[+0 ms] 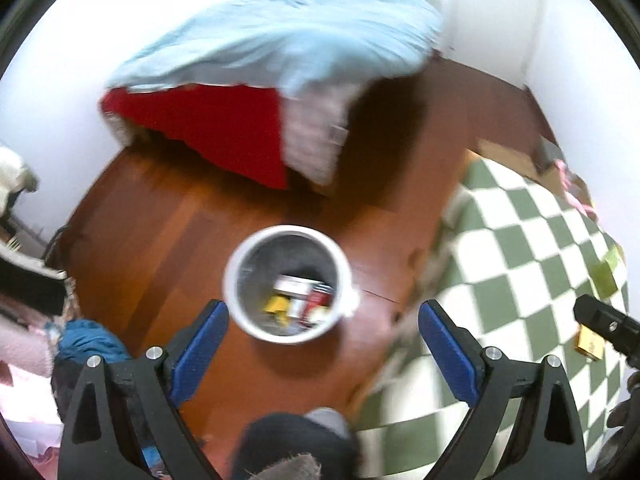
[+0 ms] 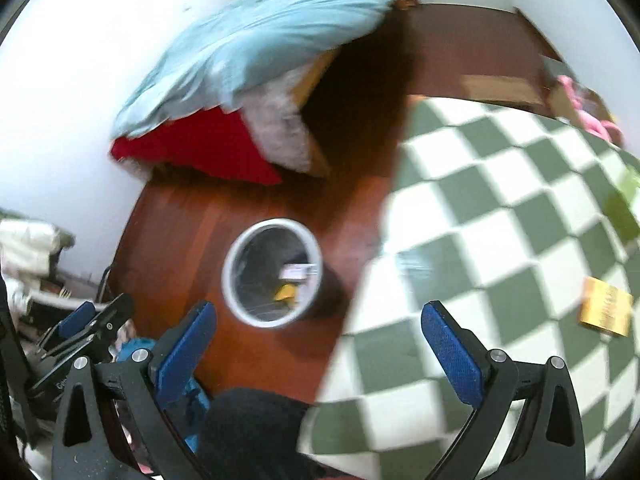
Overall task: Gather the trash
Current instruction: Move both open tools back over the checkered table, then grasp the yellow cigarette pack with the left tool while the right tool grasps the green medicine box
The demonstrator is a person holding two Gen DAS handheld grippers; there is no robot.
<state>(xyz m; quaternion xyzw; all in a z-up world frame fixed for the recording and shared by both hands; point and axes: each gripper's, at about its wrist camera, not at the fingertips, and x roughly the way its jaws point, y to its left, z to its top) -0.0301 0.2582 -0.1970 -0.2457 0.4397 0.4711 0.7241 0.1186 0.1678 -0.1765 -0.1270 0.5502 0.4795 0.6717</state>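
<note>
Two grippers hang open above a bedroom floor as we look down along their blue-padded fingers. Our left gripper spreads its jaws wide with nothing between them, directly over a white round bin standing on the wooden floor. Inside the bin lie several pieces of trash, among them a yellow scrap and red-and-white packaging, blurred by motion. Our right gripper is just as wide apart and empty, straddling the line where the floor meets the near-left edge of a green-and-white checkered rug. A small yellow box lies on the rug toward its right edge, well apart from the bin; a green item sits farther along that same edge, too blurred to identify. Beyond the bin, a bed carries a pale blue duvet over a red sheet, set against a white wall. Crumpled blue cloth rests on the floor at the left, near the left gripper's fingers. Dark fabric at the bottom of both views is part of the person.
</note>
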